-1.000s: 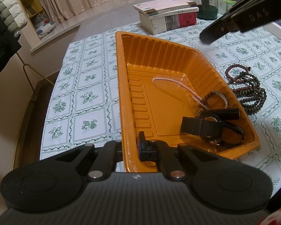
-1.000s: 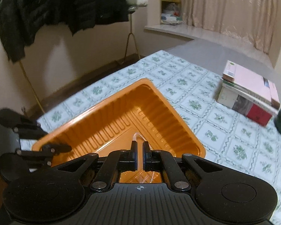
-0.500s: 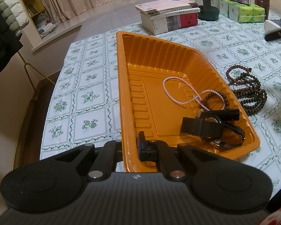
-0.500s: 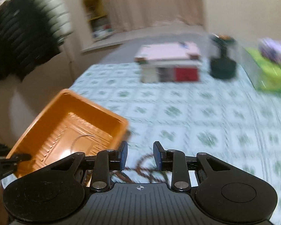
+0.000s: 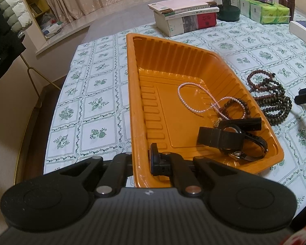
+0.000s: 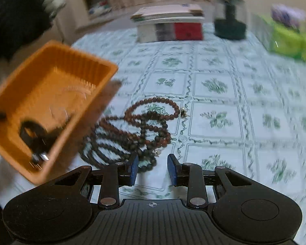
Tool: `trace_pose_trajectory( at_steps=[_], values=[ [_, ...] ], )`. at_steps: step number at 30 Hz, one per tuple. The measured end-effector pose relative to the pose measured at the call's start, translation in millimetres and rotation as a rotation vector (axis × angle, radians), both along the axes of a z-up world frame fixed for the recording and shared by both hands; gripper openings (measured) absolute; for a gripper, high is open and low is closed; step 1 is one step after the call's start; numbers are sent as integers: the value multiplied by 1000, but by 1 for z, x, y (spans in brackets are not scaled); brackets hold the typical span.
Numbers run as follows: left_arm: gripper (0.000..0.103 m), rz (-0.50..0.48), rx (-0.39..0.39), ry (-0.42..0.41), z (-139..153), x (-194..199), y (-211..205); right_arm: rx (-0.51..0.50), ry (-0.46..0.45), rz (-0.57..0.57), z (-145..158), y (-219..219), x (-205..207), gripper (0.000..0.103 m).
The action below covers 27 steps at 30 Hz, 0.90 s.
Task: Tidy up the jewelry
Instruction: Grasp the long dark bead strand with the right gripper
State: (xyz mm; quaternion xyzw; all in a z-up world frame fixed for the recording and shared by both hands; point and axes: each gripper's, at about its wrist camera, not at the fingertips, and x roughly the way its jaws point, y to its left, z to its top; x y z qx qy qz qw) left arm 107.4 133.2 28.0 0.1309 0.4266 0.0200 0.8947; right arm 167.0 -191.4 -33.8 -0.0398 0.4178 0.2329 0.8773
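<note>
An orange tray [image 5: 130, 81] sits on the flowered tablecloth. My left gripper [image 5: 141, 157] is shut on its near wall, one finger inside and one outside. In the tray lie a pink pearl necklace [image 5: 185, 102], a dark bead bracelet [image 5: 242, 106] and black watches [image 5: 220, 136]. A pile of brown and dark bead strands [image 6: 144, 126] lies on the cloth just right of the tray [image 6: 75, 57]. My right gripper [image 6: 152, 163] hovers at the near edge of that pile, jaws partly open with nothing between the blue pads. One tip of it shows at the left wrist view's right edge.
A stack of books [image 5: 185, 14], a dark green jar [image 5: 227, 4] and green tissue packs [image 5: 269, 12] stand along the far side of the table. Jackets [image 5: 4, 30] hang on a rack beyond the table's left edge.
My right gripper swung from above the tray to the right and down over the bead pile, and its jaws opened. The pink necklace settled in the tray. The left gripper kept still.
</note>
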Motion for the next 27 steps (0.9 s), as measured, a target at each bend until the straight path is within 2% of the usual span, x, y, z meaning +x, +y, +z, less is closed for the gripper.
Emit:
trace_pose_trajectory(
  at_steps=[2,4,11,12,13,14,16,24,27],
  values=[
    [4,1,-1,0,0,0,0,-52,-11,29,-7,6,0,32],
    [4,1,-1,1,0,0,0,-62,-5,41,-14,6,1,32],
    [4,3,2,4,-1,1,1,5,33,40,-21,8,13,30],
    [4,2,3,4,-2,1,1,1,36,38,-20,8,13,27],
    [4,2,2,4,-2,1,1,0,42,39,-18,9,14,15],
    [4,2,3,4,-2,1,1,-8,40,37,-16,10,13,9],
    [4,2,3,4,-2,1,1,-38,24,46,-12,12,10,0],
    [4,0,6,2,-2,1,1,-31,4,55,6,4,-2,0],
    [4,-1,6,0,-1,1,1,-73,-25,103,5,11,-4,1]
  ],
)
